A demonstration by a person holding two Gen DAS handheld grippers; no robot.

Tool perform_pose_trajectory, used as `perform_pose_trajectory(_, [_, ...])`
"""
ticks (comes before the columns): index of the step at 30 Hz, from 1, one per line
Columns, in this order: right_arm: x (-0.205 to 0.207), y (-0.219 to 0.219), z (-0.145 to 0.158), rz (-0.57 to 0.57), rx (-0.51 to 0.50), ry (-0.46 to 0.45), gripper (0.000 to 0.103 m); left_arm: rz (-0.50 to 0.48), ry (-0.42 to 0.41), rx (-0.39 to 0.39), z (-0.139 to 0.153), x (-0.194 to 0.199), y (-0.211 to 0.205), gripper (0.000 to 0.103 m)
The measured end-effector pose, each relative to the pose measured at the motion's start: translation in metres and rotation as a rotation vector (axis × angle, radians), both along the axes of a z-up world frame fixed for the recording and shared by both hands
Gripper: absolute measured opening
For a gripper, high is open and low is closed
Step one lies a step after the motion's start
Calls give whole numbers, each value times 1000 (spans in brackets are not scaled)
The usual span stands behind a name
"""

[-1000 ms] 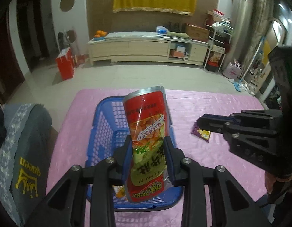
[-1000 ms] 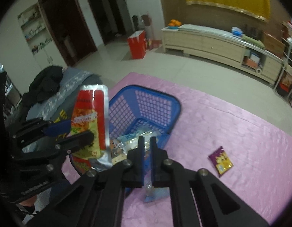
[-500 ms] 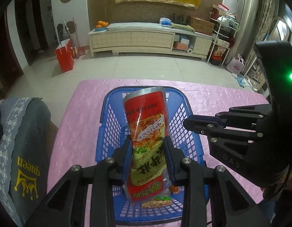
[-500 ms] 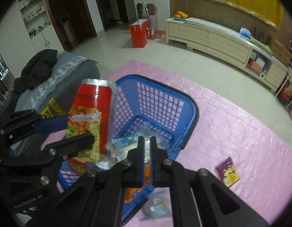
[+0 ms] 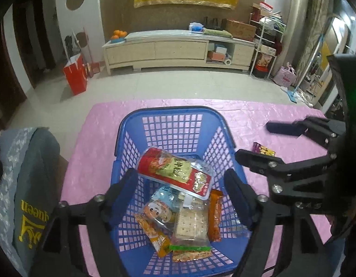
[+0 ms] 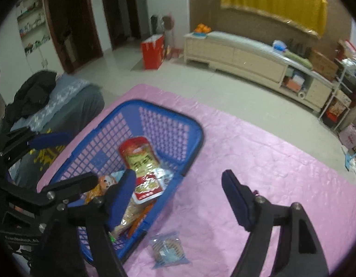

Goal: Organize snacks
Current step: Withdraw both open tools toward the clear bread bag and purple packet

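Observation:
A blue plastic basket [image 5: 168, 112] stands on the pink tablecloth [image 5: 97, 161]. In it a red and green snack bag [image 5: 175, 170] lies flat on several other packets, among them a clear cracker pack [image 5: 192, 224]. My left gripper [image 5: 180, 175] hovers over the basket, its jaws opening, and the pads touch nothing. My right gripper [image 6: 178, 175] is to the right of the basket [image 6: 154, 106], its jaws also opening with nothing between them. A purple packet [image 5: 264, 149] lies on the cloth beyond the right gripper [image 5: 253, 141]. A clear biscuit packet [image 6: 167, 250] lies by the basket's near corner.
A grey cushion with yellow "queen" lettering [image 5: 23, 196] sits close to the table's left edge. Beyond the table are tiled floor, a red paper bag [image 5: 76, 76] and a long low cabinet [image 5: 178, 48].
The left gripper opened and let go of the red snack bag, which now lies in the basket. The right gripper went from shut to open and drew away to the basket's right.

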State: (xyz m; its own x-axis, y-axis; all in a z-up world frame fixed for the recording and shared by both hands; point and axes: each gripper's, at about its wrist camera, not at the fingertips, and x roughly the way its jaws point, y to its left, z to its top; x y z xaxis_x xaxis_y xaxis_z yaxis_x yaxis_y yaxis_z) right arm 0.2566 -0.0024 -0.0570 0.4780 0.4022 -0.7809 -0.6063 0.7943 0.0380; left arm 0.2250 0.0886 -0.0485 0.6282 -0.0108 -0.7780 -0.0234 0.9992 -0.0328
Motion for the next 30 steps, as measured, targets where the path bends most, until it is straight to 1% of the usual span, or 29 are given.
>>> perform_pose_trajectory(3, [-6,-17,10,-22,7,6,81,-10,-15,-7,7,-7,-3,77])
perform_pose_trajectory(6, [-15,-32,19,-42,-5,-7,83,-24,-33,-17,17,-16,-13,77])
perform_pose_trajectory(11, [-33,-68,33,-81,8,-25,83,-60,-52,-14,28,-32,-42,81])
perform_pose_trajectory(16, [-47,-100,35,-113,20,-30,84,-94,-47,-18,32,-49,-76,81])
perform_pose_trajectory(18, [-53,-112,31,-120,23,-24,84,-105,-29,-17,29,-54,-88,81])
perform_pose_trajectory(23, [-63,-140,16,-138,29,1,84,-100,-28,-23,15,-69,-123,81])
perform_pose_trajectory(26, [-67,-157,0,-148,19,22,84,-81,-1,-35,-1,-73,-139,81])
perform_pose_trajectory(30, [-74,-176,-18,-152,7,28,84,-49,33,-44,-25,-77,-161,81])
